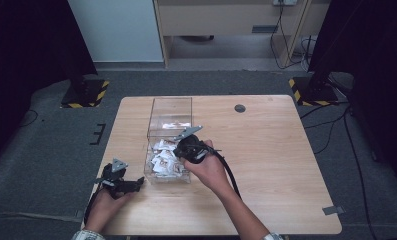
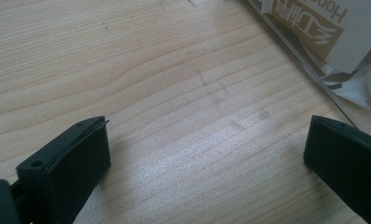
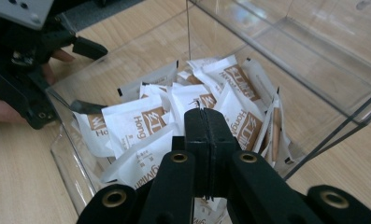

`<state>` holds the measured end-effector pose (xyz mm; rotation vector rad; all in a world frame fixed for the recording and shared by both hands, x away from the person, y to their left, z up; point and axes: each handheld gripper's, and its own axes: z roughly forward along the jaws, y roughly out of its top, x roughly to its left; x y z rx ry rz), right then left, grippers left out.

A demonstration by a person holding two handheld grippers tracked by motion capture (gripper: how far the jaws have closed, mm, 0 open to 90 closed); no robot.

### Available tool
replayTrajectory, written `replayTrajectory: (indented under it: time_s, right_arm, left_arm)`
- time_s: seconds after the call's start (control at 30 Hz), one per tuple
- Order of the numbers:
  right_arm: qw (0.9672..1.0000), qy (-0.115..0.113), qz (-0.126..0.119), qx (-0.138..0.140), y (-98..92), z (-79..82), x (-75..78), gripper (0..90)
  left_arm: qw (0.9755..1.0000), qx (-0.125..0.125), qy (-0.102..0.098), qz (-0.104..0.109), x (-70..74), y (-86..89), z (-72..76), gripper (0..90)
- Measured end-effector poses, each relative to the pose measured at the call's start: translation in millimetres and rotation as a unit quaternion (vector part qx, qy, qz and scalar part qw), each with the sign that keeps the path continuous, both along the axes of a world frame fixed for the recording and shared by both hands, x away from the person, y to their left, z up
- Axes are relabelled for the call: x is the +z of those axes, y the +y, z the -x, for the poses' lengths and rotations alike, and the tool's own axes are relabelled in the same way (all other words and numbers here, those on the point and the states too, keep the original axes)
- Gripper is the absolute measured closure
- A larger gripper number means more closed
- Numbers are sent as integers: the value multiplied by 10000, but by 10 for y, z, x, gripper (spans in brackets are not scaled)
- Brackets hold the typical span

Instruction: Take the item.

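Note:
A clear plastic box (image 1: 171, 112) stands lengthwise on the wooden table (image 1: 266, 150), left of centre. Several white sachets (image 1: 163, 160) with brown labels are piled in its near end. My right gripper (image 1: 180, 150) hangs over that pile; in the right gripper view its jaws (image 3: 204, 112) are pressed together just above the sachets (image 3: 141, 121), with nothing visibly between them. My left gripper (image 1: 137, 183) rests low on the table by the box's near left corner. Its jaws (image 2: 206, 140) are spread wide over bare wood, with the box wall (image 2: 295, 51) and a sachet (image 2: 314, 28) ahead to the right.
A small round grommet (image 1: 240, 108) sits in the table's far side. Two stand bases with yellow-black stripes (image 1: 86, 92) (image 1: 311, 90) stand on the floor beyond the far corners. The far half of the box (image 3: 286, 56) holds nothing. Bare wood stretches right of the box.

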<state>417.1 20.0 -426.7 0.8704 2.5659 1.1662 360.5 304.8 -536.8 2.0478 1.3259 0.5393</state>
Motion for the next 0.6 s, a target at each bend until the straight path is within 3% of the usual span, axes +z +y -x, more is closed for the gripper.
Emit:
replayTrajectory:
  time_s: [0.3, 0.6]
  right_arm:
    - [9996, -128, -233, -47, -45, 12, 203, 896]
    - [9992, -211, -329, -86, -94, 14, 303, 897]
  left_arm:
    - [10000, 0, -1, 1, 0, 0, 0, 0]
    - [10000, -4, 1, -6, 0, 1, 0, 0]
